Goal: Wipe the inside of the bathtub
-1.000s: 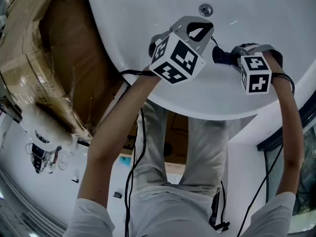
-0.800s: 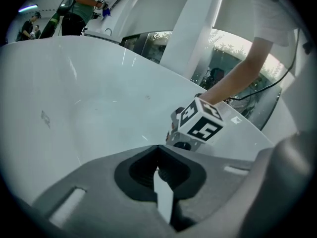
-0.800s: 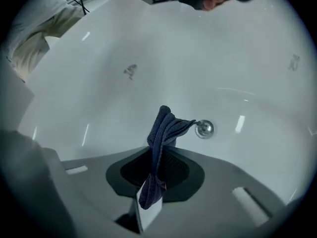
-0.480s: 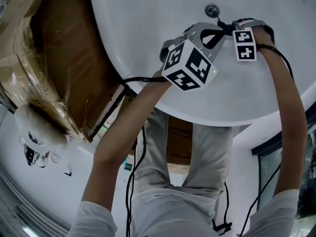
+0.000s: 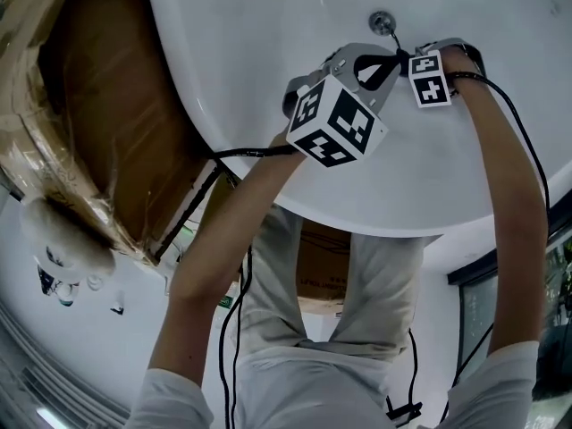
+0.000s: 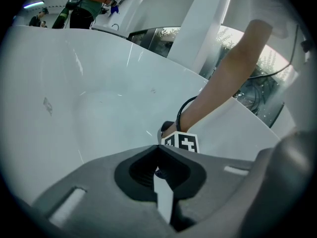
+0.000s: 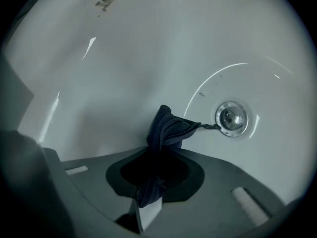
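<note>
Inside the white bathtub point(image 5: 268, 52), near its round metal drain point(image 7: 232, 118), the right gripper point(image 7: 157, 157) holds a dark blue cloth point(image 7: 167, 128). Its 2 jaws are closed tight on the cloth. The bunched end of the cloth sticks out past the jaws and rests on the tub floor, just left of the drain. A thin bit of the cloth reaches to the drain. The left gripper point(image 6: 159, 148) is close beside the right one, on its left. Its 2 jaws are pressed together with nothing between them. A small dark mark point(image 7: 105, 1) sits on the far tub wall. A brown cardboard box point(image 5: 98, 132) stands left of the tub.
</note>
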`<state>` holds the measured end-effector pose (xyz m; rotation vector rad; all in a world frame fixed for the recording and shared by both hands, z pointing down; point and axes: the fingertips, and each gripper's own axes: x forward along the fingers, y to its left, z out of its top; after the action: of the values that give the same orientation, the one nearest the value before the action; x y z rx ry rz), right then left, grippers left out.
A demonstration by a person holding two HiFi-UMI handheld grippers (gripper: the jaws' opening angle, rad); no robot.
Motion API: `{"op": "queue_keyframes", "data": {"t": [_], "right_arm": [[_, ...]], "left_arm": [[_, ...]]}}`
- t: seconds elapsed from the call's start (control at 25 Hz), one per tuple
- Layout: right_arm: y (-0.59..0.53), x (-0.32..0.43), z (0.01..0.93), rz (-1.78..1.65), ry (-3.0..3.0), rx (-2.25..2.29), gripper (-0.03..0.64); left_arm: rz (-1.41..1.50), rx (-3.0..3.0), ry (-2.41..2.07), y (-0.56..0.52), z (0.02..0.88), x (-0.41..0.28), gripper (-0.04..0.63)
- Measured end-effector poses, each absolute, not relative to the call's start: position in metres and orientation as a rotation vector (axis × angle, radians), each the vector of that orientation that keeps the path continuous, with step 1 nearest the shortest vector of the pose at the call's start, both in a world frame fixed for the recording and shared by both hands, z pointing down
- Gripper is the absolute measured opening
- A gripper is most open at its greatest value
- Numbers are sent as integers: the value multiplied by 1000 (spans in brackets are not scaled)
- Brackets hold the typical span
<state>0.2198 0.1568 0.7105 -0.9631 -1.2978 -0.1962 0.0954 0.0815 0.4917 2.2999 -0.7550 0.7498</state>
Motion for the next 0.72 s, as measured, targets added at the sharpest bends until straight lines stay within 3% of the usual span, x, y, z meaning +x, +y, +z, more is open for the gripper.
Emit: {"op": "queue_keyframes", "data": {"t": [0.72], "right_arm": [[194,226,673,-216,-1337,-1018,55]], "left_arm": [[728,2311,-709,103,478,106,-2]]}}
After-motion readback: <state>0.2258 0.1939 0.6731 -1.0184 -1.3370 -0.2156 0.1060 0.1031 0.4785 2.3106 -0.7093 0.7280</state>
